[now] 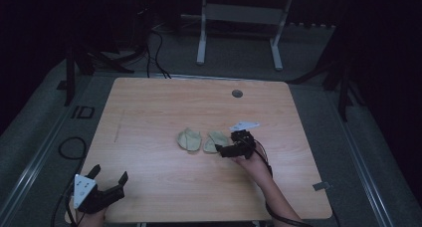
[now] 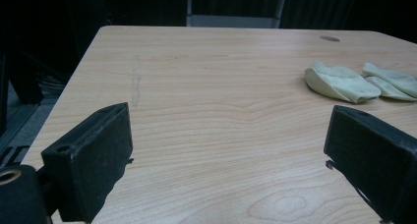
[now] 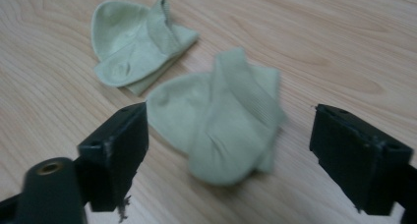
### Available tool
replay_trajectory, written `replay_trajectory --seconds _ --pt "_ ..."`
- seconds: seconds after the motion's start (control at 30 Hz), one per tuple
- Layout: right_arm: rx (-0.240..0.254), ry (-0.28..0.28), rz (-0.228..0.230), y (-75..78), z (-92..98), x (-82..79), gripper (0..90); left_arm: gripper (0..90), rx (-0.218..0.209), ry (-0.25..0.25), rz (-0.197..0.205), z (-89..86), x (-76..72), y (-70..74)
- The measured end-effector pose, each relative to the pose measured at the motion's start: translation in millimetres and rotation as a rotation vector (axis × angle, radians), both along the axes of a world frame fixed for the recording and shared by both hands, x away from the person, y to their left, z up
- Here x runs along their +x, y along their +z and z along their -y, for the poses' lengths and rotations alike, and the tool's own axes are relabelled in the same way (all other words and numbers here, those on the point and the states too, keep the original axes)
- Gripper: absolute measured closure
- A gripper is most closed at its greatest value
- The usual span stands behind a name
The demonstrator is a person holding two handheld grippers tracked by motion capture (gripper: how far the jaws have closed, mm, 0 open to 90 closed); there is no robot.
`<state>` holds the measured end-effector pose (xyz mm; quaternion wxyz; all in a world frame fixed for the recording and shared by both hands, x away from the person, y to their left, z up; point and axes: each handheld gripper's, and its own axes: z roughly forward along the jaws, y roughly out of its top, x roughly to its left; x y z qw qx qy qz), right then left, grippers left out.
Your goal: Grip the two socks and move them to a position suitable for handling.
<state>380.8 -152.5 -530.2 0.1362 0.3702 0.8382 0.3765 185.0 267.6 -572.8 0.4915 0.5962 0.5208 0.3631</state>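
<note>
Two folded socks [image 1: 204,140] on bare table [image 1: 149,117]

In the left tool's view the picture's edge cuts the farther sock [image 2: 393,81] (right side).

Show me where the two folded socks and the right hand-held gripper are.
Near sock [image 3: 221,121], right gripper view, on its folded middle.
Far sock [image 3: 135,47], right gripper view, on its middle.
Right hand-held gripper [image 1: 219,148], high view, between its fingertips.

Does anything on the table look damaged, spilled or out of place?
Nothing stands out. Two pale green folded socks, the near sock and the far sock, lie apart on the wooden table. The right gripper is open at the near sock.
</note>
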Motion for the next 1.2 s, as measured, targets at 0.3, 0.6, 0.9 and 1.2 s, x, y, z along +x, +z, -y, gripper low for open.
replay_trajectory --seconds 0.3,0.6,0.9,1.2 --pt "-0.098 0.027 0.027 -12.3 -31.6 9.2 32.1 4.3 -0.007 -0.008 -0.001 -1.3 -0.5 -0.2" --pt "-0.149 0.01 0.049 -28.9 -39.8 5.9 62.3 4.3 -0.01 -0.009 -0.002 -2.2 -1.1 0.0" --pt "-0.13 -0.035 0.043 -28.8 -38.0 7.1 81.2 4.3 -0.011 -0.018 -0.004 -1.0 -2.5 -0.4" --pt "-0.129 -0.048 0.066 -18.7 -37.6 2.9 83.8 4.4 0.004 -0.029 -0.015 1.6 -2.2 -1.0"
